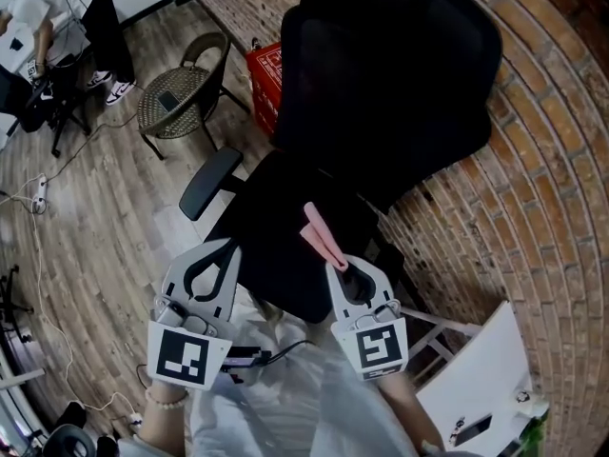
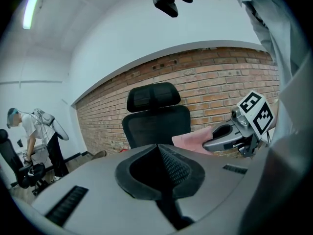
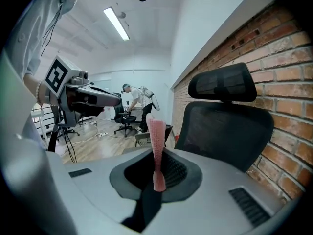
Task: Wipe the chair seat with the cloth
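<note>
A black office chair stands against the brick wall, its seat (image 1: 285,231) dark and its mesh back (image 1: 400,74) tall; it also shows as the chair back (image 2: 156,124) and the chair back (image 3: 230,126). My right gripper (image 1: 335,260) hovers over the seat's front right and is shut on a folded pink cloth (image 1: 322,234), which sticks up between its jaws as the cloth (image 3: 157,148). The same cloth (image 2: 193,141) shows beside the right gripper (image 2: 230,138) in the left gripper view. My left gripper (image 1: 221,255) hangs at the seat's front left corner, shut with nothing in it.
A black armrest (image 1: 210,183) juts left of the seat. A wicker chair (image 1: 181,98) and a red box (image 1: 265,76) stand behind. Cables (image 1: 43,255) run over the wood floor. A person (image 3: 137,99) bends at a far desk. A white board (image 1: 481,374) leans at lower right.
</note>
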`<state>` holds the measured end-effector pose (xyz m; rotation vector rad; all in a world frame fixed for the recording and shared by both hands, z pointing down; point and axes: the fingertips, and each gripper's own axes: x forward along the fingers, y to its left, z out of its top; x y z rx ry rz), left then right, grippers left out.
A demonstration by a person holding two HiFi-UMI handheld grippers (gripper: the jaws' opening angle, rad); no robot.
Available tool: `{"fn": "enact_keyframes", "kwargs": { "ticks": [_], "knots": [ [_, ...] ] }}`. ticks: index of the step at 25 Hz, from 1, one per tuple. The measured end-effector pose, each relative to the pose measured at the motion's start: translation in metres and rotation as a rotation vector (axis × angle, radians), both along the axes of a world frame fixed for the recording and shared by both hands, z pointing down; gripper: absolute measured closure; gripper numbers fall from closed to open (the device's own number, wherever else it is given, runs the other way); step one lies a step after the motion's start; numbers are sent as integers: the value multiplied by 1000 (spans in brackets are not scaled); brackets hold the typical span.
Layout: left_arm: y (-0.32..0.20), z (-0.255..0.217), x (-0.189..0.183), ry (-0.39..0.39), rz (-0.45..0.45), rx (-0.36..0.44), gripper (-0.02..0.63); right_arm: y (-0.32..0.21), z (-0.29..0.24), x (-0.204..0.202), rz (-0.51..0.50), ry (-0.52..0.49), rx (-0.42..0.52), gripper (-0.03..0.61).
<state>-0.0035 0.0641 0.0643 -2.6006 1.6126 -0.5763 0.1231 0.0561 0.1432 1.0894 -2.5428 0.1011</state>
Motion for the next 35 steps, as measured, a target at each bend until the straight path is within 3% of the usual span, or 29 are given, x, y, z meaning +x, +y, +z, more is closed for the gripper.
{"fn": "enact_keyframes", "kwargs": {
  "ticks": [5,11,21,35],
  "knots": [
    [-19,19,-33,71,-35,-62,595,-17,22,-26,17,33,-56,523],
    [-50,50,-67,-58,75,-55,595,-49,61,-62,33,58,-112,523],
    [-84,125,-107,-63,86,-121,595,-85,169,-127,-10,102,-230,523],
    [-101,218,-126,-15,88,-185,595,-93,306,-209,-231,199,-351,523]
  ]
}}
